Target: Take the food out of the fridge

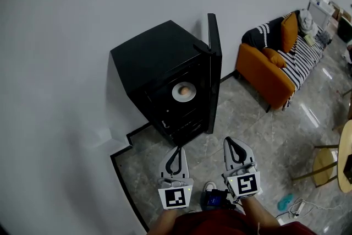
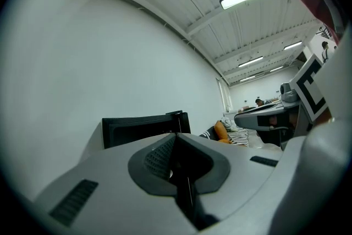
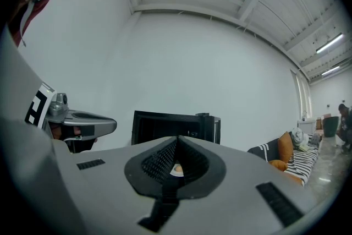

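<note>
A small black fridge [image 1: 159, 66] stands against the white wall with its door [image 1: 214, 71] swung open to the right. Inside, on a shelf, a white plate [image 1: 184, 91] carries a round brownish piece of food [image 1: 185, 89]. Both grippers hang side by side well in front of the fridge, above the floor. My left gripper [image 1: 175, 152] is shut and empty, its tips meeting [image 2: 175, 136]. My right gripper [image 1: 233, 143] is shut and empty too; through its jaw opening the plate [image 3: 176, 170] shows, with the fridge [image 3: 165, 126] beyond.
An orange sofa [image 1: 275, 60] with a striped throw and cushions stands to the right of the fridge. A round table edge [image 1: 345, 157] and a stool [image 1: 324, 165] sit at far right. Cables and a power strip [image 1: 300, 207] lie on the marble floor.
</note>
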Demonstrator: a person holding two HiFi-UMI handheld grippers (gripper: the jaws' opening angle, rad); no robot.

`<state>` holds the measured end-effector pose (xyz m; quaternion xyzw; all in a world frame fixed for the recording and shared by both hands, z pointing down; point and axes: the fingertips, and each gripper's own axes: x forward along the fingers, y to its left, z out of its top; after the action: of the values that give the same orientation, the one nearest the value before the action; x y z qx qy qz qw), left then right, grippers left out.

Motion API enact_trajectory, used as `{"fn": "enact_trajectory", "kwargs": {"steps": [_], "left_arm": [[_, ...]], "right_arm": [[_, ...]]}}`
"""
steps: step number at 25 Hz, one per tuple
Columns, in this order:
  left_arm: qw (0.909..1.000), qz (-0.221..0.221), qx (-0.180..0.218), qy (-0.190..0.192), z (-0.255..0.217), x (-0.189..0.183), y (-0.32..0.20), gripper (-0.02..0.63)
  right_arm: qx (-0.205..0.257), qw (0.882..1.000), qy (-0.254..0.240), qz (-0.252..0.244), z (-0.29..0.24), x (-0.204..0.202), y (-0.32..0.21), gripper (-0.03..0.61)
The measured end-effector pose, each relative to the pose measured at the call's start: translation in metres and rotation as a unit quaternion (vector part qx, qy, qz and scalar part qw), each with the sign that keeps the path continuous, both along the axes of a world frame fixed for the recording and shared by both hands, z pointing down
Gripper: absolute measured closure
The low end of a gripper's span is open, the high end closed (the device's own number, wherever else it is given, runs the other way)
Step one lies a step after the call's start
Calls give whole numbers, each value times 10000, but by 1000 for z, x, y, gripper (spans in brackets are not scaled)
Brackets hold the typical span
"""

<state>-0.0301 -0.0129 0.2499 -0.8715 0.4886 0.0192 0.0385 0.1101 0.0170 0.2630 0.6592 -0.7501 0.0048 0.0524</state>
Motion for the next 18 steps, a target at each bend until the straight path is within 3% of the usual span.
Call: {"fn": "enact_trajectory", "kwargs": {"steps": [6, 9, 12, 18], "left_arm": [[10000, -57, 27, -60, 1, 24, -22, 600], [9999, -124, 3, -59, 2, 32, -30, 600], [9998, -189, -10, -53, 1, 36, -37, 600], [9996, -260, -112, -42, 4, 33, -49, 600]], "right_arm": [[379, 9990, -199, -82, -3, 22, -26, 557], [293, 9994, -122, -139, -2, 31, -36, 557], [621, 9975, -265, -210, -6, 35, -46, 557], [490, 9983, -233, -233, 0, 38, -58, 557]]}}
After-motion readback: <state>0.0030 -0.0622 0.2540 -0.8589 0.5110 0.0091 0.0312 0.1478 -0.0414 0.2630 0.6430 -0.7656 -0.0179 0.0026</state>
